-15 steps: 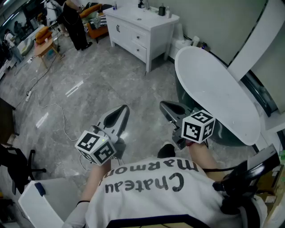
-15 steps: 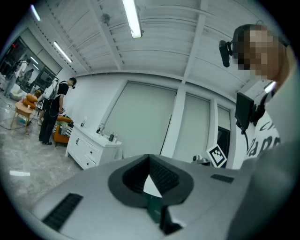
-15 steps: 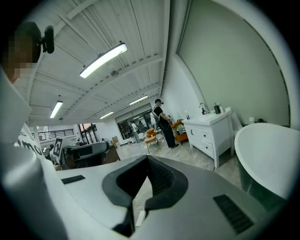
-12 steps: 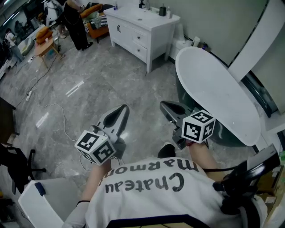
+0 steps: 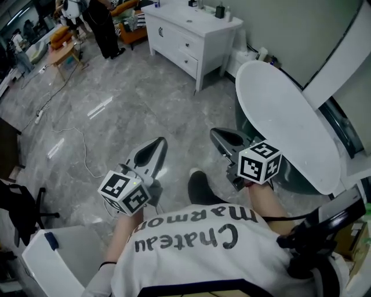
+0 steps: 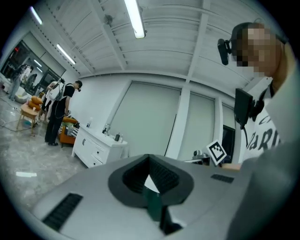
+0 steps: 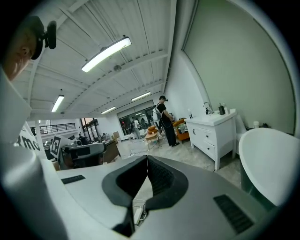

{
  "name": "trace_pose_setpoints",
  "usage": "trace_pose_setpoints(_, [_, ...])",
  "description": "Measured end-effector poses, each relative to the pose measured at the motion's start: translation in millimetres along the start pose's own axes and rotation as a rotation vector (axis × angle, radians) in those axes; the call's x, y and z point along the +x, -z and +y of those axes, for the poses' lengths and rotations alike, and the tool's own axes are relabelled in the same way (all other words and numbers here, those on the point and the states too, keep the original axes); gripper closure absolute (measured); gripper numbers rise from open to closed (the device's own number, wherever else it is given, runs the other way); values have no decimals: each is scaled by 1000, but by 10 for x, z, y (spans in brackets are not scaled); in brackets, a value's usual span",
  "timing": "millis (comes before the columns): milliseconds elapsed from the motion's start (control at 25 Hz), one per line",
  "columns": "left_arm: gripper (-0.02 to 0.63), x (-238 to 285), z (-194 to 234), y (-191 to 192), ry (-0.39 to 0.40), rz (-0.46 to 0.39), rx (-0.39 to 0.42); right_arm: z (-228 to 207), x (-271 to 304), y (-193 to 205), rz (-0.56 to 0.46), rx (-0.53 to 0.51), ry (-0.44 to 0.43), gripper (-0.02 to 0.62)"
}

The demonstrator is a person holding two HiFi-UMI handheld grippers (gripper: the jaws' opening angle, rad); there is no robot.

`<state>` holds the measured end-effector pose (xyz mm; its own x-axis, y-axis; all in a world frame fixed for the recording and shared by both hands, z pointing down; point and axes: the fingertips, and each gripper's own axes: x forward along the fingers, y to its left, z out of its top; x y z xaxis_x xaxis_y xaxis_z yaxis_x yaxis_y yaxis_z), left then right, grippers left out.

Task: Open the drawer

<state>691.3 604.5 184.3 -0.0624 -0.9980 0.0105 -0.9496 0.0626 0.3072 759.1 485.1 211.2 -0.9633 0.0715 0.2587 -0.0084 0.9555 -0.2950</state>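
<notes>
– Now, report jaw status, both units.
– My left gripper (image 5: 163,141): jaws together, nothing between them. My right gripper (image 5: 213,134): jaws together, likewise empty. I hold both above the grey floor (image 5: 116,110), side by side and apart from each other.
– Location of the drawer (image 5: 186,44)?
– It sits flush in the front of the white cabinet (image 5: 197,22), well ahead of both grippers. Neither gripper touches it.
– Surroundings?
– A white oval tub (image 5: 290,116) stands just beside my right gripper. A cable (image 5: 81,152) lies on the floor to the left. A person (image 5: 107,26) stands near the cabinet. Small bottles (image 5: 220,10) stand on its top.
</notes>
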Motion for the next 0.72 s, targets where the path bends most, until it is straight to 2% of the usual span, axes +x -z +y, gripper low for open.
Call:
trace_pose_setpoints(120, [604, 38, 124, -51, -31, -24, 38, -29, 149, -4, 21, -23, -15, 584])
trace_pose_setpoints(240, [604, 166, 279, -106, -33, -32, 14, -108, 348, -49, 26, -21, -36, 584])
trace_pose_setpoints(400, [603, 361, 485, -103, -40, 6, -28, -301, 598, -154, 29, -25, -52, 584])
trace_pose_setpoints(520, [604, 507, 654, -124, -56, 25, -25, -468, 773, -238, 19, -21, -62, 584])
trace_pose_setpoints(720, [604, 842, 985, -283, -58, -9, -27, -928, 1132, -371, 0, 32, -56, 584])
